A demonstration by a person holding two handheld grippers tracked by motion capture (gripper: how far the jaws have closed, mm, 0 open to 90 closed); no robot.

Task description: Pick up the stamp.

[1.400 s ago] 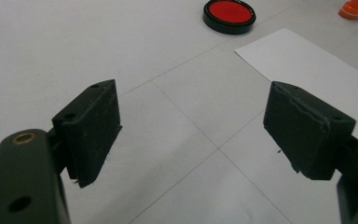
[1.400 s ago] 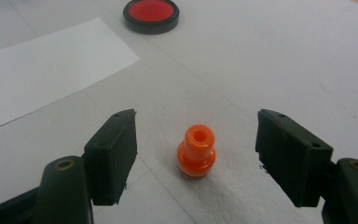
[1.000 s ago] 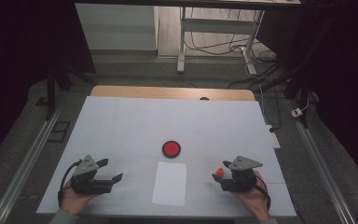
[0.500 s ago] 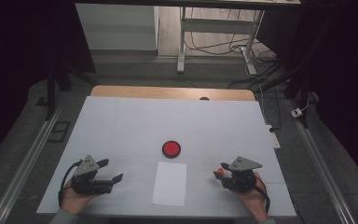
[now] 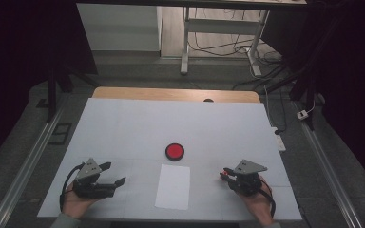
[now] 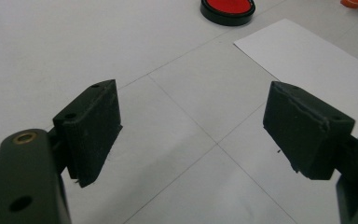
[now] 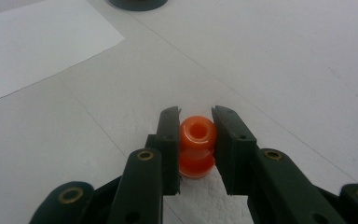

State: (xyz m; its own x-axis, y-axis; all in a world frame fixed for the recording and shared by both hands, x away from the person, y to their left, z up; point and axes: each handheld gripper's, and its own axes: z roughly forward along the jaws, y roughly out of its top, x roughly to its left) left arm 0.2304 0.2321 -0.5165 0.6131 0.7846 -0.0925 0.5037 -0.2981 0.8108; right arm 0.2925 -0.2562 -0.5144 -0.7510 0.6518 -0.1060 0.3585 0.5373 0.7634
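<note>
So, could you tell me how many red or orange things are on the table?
2. A red disc lies mid-table, just beyond the paper. A small orange spool is clamped in the right gripper, near the table's right front. Nothing seems hidden.

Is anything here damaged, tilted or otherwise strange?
Nothing stands out. The white sheet lies flat near the red pad. The right gripper has just closed on the orange stamp, which stands upright.
</note>
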